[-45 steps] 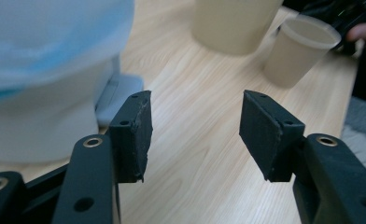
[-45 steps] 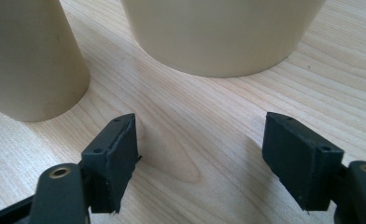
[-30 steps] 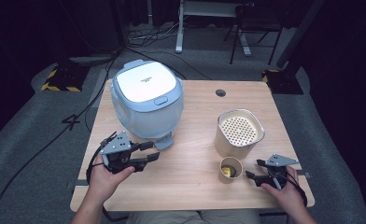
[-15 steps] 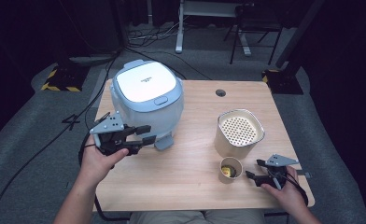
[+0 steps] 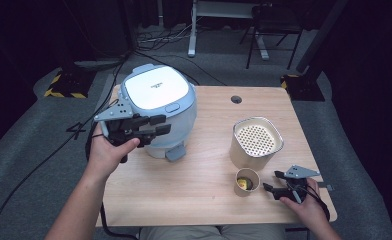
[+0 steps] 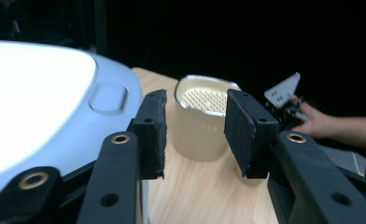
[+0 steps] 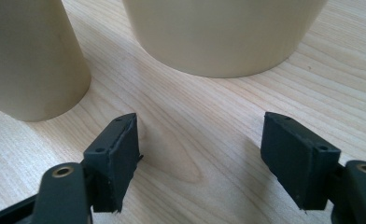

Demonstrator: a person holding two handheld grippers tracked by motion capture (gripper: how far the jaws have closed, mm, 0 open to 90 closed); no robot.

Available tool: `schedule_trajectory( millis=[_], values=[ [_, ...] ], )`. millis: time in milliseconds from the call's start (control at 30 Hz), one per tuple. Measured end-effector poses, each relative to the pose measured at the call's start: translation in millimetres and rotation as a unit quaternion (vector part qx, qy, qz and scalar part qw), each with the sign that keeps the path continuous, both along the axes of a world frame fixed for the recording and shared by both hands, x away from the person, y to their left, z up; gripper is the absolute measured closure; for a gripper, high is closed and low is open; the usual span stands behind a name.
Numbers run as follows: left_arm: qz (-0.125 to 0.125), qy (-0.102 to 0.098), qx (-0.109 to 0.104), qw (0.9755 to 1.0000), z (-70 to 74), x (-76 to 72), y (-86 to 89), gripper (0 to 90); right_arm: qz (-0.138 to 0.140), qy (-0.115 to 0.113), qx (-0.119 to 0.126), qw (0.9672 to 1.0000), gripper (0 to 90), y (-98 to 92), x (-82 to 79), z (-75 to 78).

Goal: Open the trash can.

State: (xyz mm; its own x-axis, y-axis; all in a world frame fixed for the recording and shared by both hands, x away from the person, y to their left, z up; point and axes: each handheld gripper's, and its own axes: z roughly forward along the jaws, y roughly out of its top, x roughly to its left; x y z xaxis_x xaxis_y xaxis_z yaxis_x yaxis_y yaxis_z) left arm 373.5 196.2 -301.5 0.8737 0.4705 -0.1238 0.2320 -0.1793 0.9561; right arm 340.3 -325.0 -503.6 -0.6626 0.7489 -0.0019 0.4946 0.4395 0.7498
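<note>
Black foam pads on both pairs of tongs, nothing pinched between either.

Left tongs (image 5: 156, 125) raised off the surface, held level beside the pale blue cooker (image 5: 159, 107), pointing across its front flank below the white lid. Jaws parted a moderate way, having just been closing, with bare air in the gap. Seen along those jaws in the left gripper view (image 6: 195, 128): the cooker's rounded lid (image 6: 41, 107) just to the left of the left pad (whether pad and shell actually touch cannot be told), and the cream perforated container (image 6: 204, 119) standing farther off, framed between the pads. Left hand (image 5: 109, 152) wrapped around the body of the tool, cable trailing off the surface edge.

Right tongs (image 5: 271, 182) low at the near right corner of the wooden surface (image 5: 209, 200), resting on or just above the wood, tips aimed at the small cup (image 5: 246, 182) and just short of it. Jaws apart, also just been closing, holding nothing. In the right gripper view (image 7: 200, 158), plain wood grain between the pads; the small cup's wall (image 7: 31, 60) up at the left, the larger container's base (image 7: 223, 37) straight ahead, both clear of the pads.

Container (image 5: 256, 142) upright right of the cooker, small cup just in front of it (something yellowish inside, too small to name).
</note>
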Motion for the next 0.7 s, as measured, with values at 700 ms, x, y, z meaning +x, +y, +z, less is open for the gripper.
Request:
schedule_trajectory(
  millis=[700],
  values=[
    [0.048,0.011,0.034,0.9982,10.4,41.6,-13.3,86.3,0.001,0.0,0.001,1.0,28.5,-0.1,0.1,-0.1]
  ],
)
